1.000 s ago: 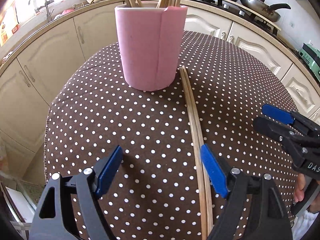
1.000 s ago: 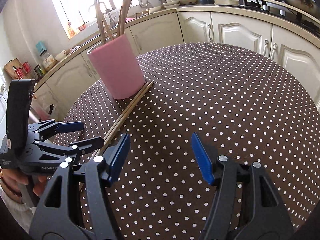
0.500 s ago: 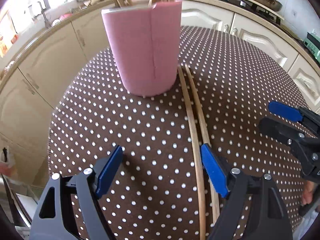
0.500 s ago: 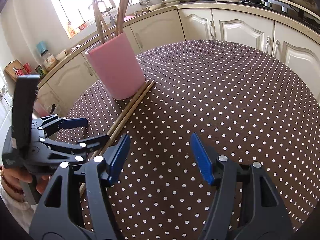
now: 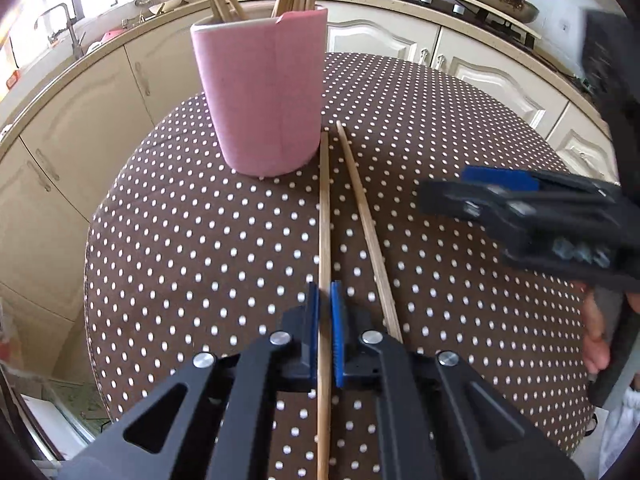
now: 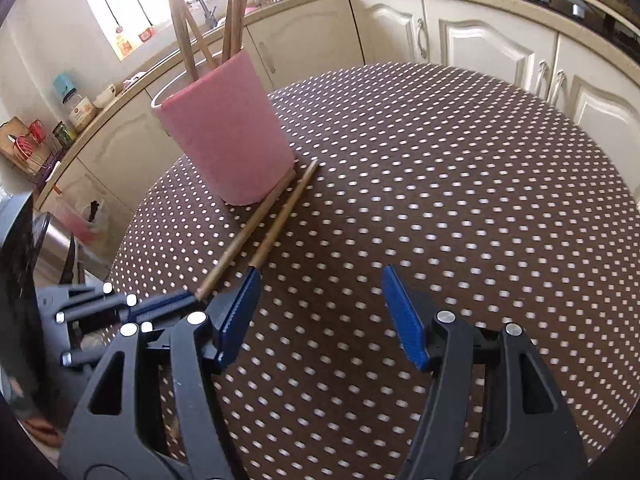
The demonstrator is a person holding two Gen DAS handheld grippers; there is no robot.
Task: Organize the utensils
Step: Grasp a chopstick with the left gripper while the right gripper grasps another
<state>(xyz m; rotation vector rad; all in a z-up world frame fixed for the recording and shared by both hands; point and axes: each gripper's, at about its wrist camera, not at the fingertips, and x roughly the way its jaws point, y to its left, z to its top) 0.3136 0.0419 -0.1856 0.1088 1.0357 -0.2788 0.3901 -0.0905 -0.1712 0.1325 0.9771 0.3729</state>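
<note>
Both the left gripper (image 5: pixel 324 322) and the right gripper (image 6: pixel 322 312) have black triangular-cutout plastic arms, silver round rivets and ribbed blue pads (image 6: pixel 404 322). A white sleeve (image 5: pixel 620 420) shows at lower right.

No text, brand or number can be read in either view; the right gripper (image 5: pixel 532 216), seen from the left wrist, carries pale markings on its black body, but they are blurred past reading; the jar (image 6: pixel 80 106) on the counter in the right wrist view wears a label too small to make out; the small red thing (image 6: pixel 146 35) on the windowsill shows no legible print.
</note>
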